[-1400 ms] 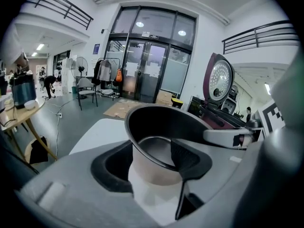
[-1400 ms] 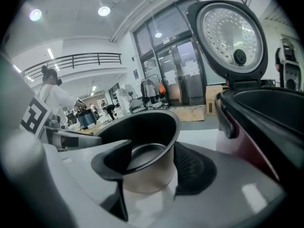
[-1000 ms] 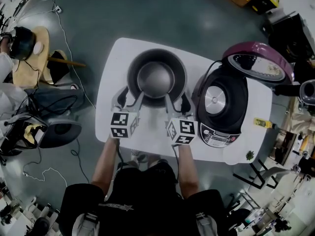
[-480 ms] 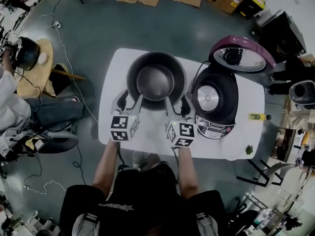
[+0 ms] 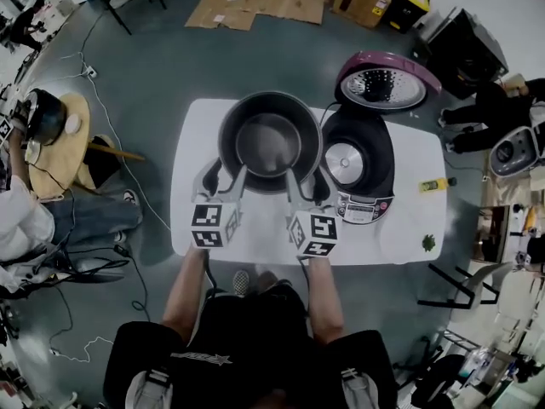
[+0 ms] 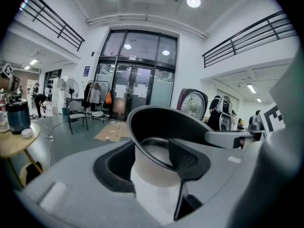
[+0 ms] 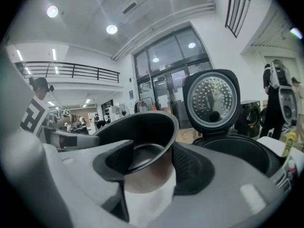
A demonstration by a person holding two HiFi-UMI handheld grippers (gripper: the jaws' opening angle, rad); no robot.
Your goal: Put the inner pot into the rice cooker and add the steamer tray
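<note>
The inner pot [image 5: 270,139], dark with a grey bottom, hangs above the white table [image 5: 409,228], left of the rice cooker [image 5: 358,164]. The cooker's purple lid [image 5: 387,83] stands up and its black cavity is bare. My left gripper [image 5: 220,177] is shut on the pot's near-left rim, one finger inside and one outside; its jaws have just been closing on that rim. My right gripper [image 5: 306,181] is shut on the near-right rim in the same way. The left gripper view shows the pot [image 6: 161,127] between the left gripper's [image 6: 149,160] pads. In the right gripper view the pot [image 7: 142,132] sits in the right gripper [image 7: 151,165], with the cooker [image 7: 237,151] to its right.
A small yellow item [image 5: 433,184] and a small green thing [image 5: 428,243] lie on the table's right end. Cardboard sheets [image 5: 255,2] lie on the floor beyond the table. A round wooden stool with a dark pot [image 5: 47,118] stands far left, with cables on the floor.
Both grippers have risen together with the inner pot in them, so the table and cooker look smaller beneath. The pot keeps its place left of the cooker.
</note>
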